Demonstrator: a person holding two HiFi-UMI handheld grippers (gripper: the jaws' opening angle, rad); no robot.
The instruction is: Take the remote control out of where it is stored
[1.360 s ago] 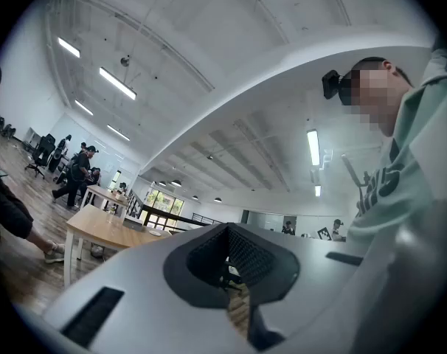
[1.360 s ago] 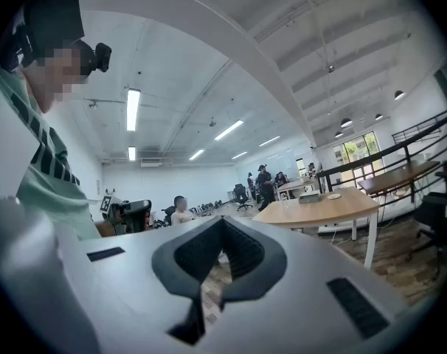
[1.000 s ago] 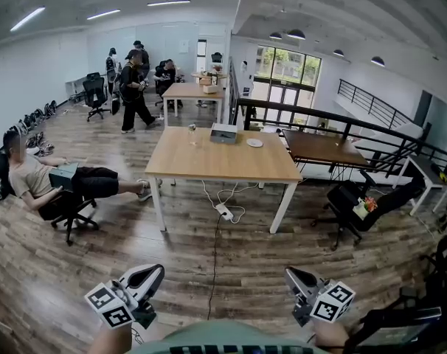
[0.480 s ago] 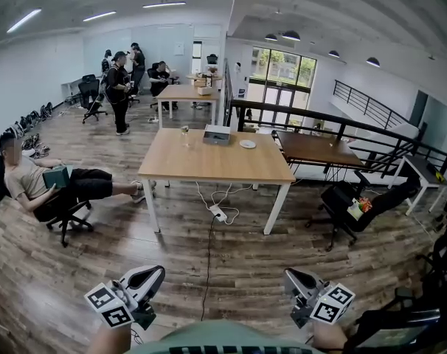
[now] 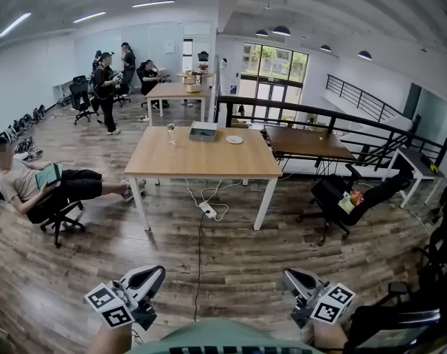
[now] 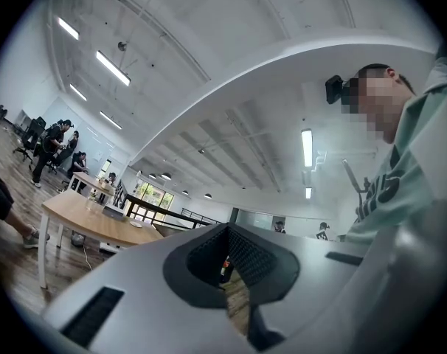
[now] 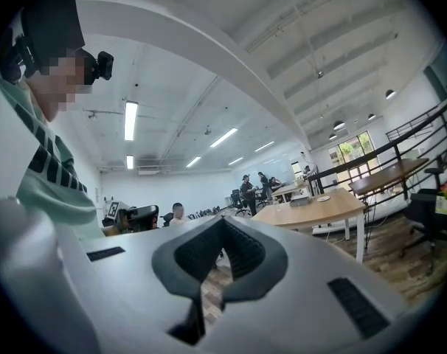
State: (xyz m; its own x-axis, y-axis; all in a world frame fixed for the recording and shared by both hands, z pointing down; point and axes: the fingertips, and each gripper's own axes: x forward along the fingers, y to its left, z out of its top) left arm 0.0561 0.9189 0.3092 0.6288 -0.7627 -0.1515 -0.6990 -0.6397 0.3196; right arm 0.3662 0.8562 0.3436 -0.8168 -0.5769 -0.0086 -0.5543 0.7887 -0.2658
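Note:
No remote control shows in any view. On the wooden table (image 5: 209, 162) ahead stand a white box (image 5: 203, 130), a small plate (image 5: 234, 139) and a glass (image 5: 171, 133). My left gripper (image 5: 156, 272) is held low at the bottom left of the head view and my right gripper (image 5: 292, 276) at the bottom right. Both are far short of the table. In the left gripper view the jaws (image 6: 226, 260) stand together with nothing between them. In the right gripper view the jaws (image 7: 222, 253) do the same.
A power strip and cables (image 5: 207, 209) lie on the wood floor under the table. A person sits in a chair (image 5: 39, 190) at left. A black office chair (image 5: 334, 201) and a darker table (image 5: 306, 143) stand at right by a railing. Several people stand at the back.
The table has drawn a little nearer and shifted left in the head view. A person at the back has walked left. Both grippers keep their place in the view, still shut.

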